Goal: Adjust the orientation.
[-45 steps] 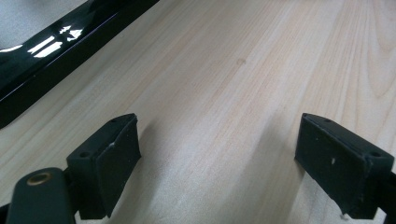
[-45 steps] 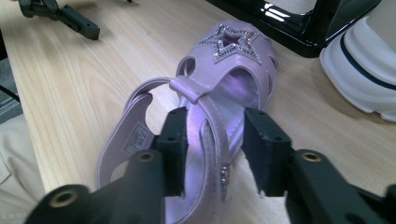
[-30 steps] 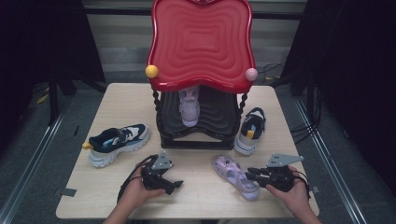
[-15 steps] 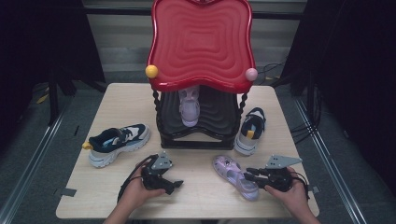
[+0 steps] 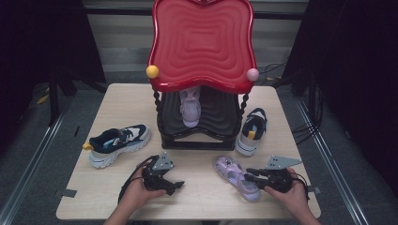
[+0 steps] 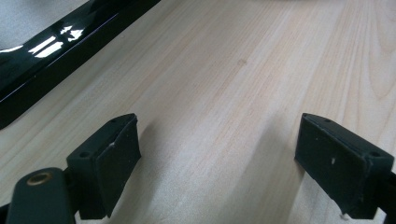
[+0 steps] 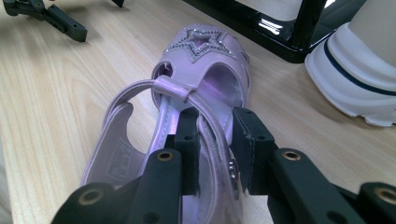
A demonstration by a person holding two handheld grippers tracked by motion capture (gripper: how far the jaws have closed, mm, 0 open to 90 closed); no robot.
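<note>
A purple sandal [image 5: 232, 176] with a star on its toe [image 7: 201, 70] lies on the wooden table [image 5: 202, 201] at the front right. My right gripper [image 5: 248, 174] comes at it from the heel side, and its jaws [image 7: 215, 140] are shut on the sandal's strap. At the front left my left gripper [image 5: 174, 186] rests low over bare wood, open, with nothing between its pads [image 6: 217, 158]. A matching purple sandal [image 5: 190, 107] stands on the black lower shelf of a red-topped rack [image 5: 202, 42].
A dark blue and white sneaker [image 5: 117, 143] lies left of the rack. A white sneaker [image 5: 251, 131] leans at the rack's right foot, close to the held sandal [image 7: 355, 79]. The rack's glossy black base [image 6: 56, 51] runs just beyond the left gripper.
</note>
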